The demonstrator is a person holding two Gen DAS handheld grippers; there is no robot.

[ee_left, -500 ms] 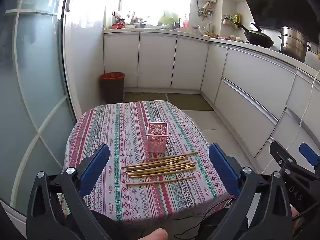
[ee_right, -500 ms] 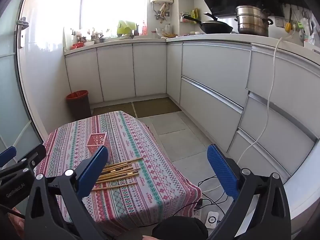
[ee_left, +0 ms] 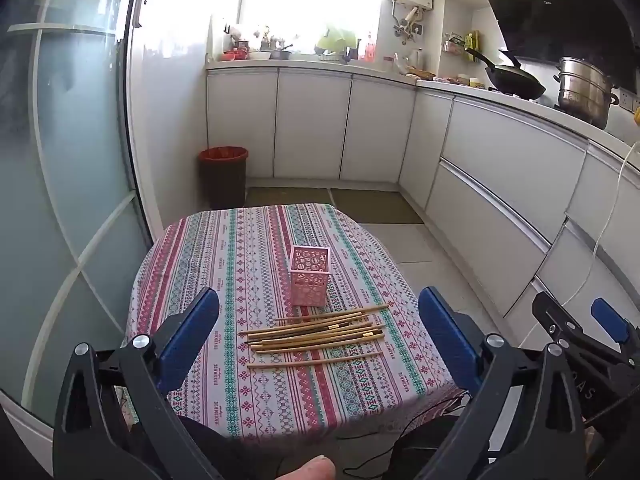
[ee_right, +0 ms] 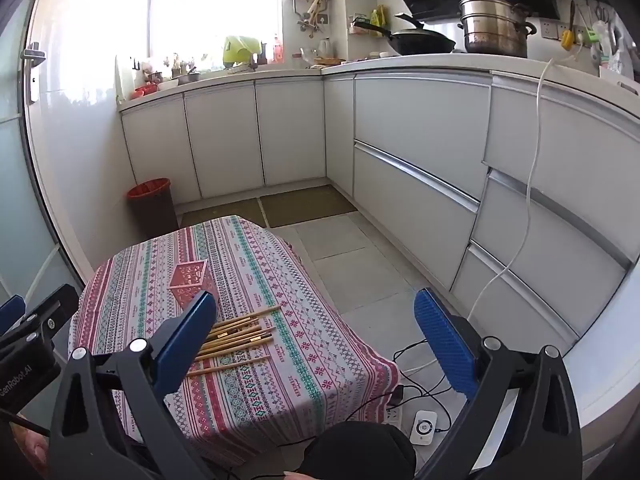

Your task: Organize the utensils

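Note:
Several wooden chopsticks (ee_left: pixel 316 332) lie side by side on a small table with a striped patterned cloth (ee_left: pixel 240 264). Just behind them stands a pink perforated square holder (ee_left: pixel 309 276), upright and empty as far as I can see. My left gripper (ee_left: pixel 320 332) hovers above the near edge of the table, wide open, with the chopsticks framed between its blue pads. My right gripper (ee_right: pixel 316 328) is also wide open, held right of the table over the floor; its left pad overlaps the chopsticks (ee_right: pixel 236 336) and the holder (ee_right: pixel 190 280) in its view.
White kitchen cabinets (ee_left: pixel 500 184) run along the back and right. A dark bin with a red liner (ee_left: pixel 223 176) stands by the glass door (ee_left: pixel 60 200). Cables and a power strip (ee_right: pixel 420 424) lie on the tiled floor right of the table.

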